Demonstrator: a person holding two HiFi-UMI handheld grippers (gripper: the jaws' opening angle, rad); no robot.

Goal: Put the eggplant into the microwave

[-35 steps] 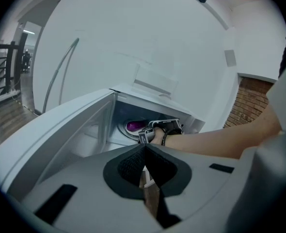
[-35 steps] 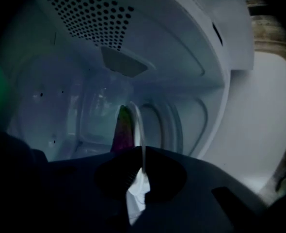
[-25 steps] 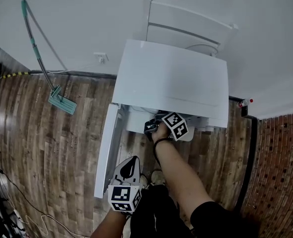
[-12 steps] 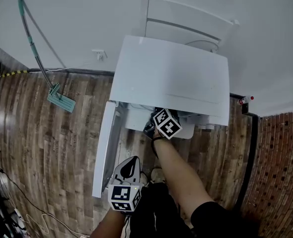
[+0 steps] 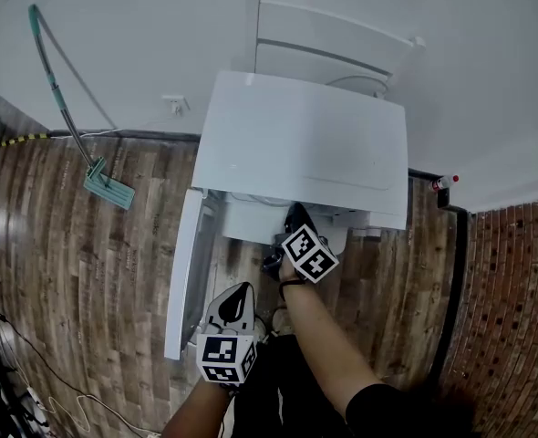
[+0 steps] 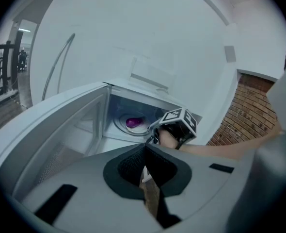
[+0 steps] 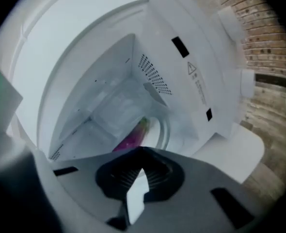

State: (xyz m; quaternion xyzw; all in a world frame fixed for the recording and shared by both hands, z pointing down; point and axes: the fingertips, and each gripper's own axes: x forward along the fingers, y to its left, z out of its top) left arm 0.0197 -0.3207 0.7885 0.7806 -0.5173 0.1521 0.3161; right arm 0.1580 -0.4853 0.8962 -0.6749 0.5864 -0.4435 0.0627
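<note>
The purple eggplant (image 6: 135, 123) lies on the glass turntable (image 6: 119, 128) inside the white microwave (image 5: 305, 144), whose door (image 5: 182, 272) hangs open to the left. In the right gripper view the eggplant (image 7: 132, 139) shows its green stem end just beyond my jaws. My right gripper (image 5: 294, 217) is shut and empty at the mouth of the oven, apart from the eggplant. My left gripper (image 5: 242, 292) stays low near my body, shut with nothing between its pads, pointing toward the opening.
A green mop (image 5: 68, 108) leans on the wall at the left. A white cabinet (image 5: 328, 48) stands behind the microwave. A small red-capped bottle (image 5: 444, 183) sits at the right by the brick floor. Wooden flooring lies below.
My right gripper has drawn back from the oven opening toward me and rolled, its marker cube now lower in the head view. The left gripper has stayed put.
</note>
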